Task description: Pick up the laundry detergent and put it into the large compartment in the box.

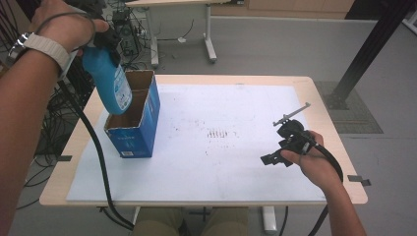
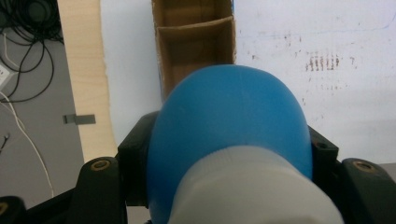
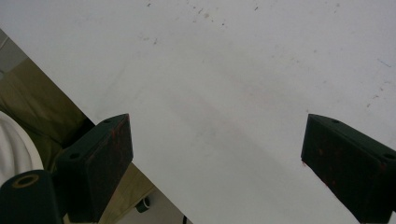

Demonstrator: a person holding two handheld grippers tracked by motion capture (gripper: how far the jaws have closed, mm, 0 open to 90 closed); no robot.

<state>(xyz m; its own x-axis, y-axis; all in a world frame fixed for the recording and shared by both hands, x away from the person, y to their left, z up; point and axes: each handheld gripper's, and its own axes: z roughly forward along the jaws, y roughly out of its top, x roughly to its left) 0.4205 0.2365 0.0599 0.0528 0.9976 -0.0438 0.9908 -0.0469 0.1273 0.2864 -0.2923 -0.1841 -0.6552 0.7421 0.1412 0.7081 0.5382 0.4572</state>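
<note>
A blue bottle point(image 1: 109, 81) with a white label hangs bottom-down over the open top of a blue cardboard box point(image 1: 133, 135) at the table's left. My left gripper point(image 1: 104, 48) is shut on the bottle's upper part. In the left gripper view the bottle point(image 2: 229, 121) with its white cap sits between both jaws, and the box's brown divided inside point(image 2: 196, 51) lies beyond it. My right gripper point(image 1: 277, 146) rests low at the table's right side, open. Its jaws point(image 3: 215, 154) stand wide apart over the white sheet with nothing between them.
A white sheet point(image 1: 221, 162) covers most of the wooden table and carries small dark specks point(image 1: 219, 133) near the middle. Cables point(image 1: 49, 123) lie on the floor at the left. Another table's legs point(image 1: 209, 39) stand behind, and a black post point(image 1: 369, 49) at the right.
</note>
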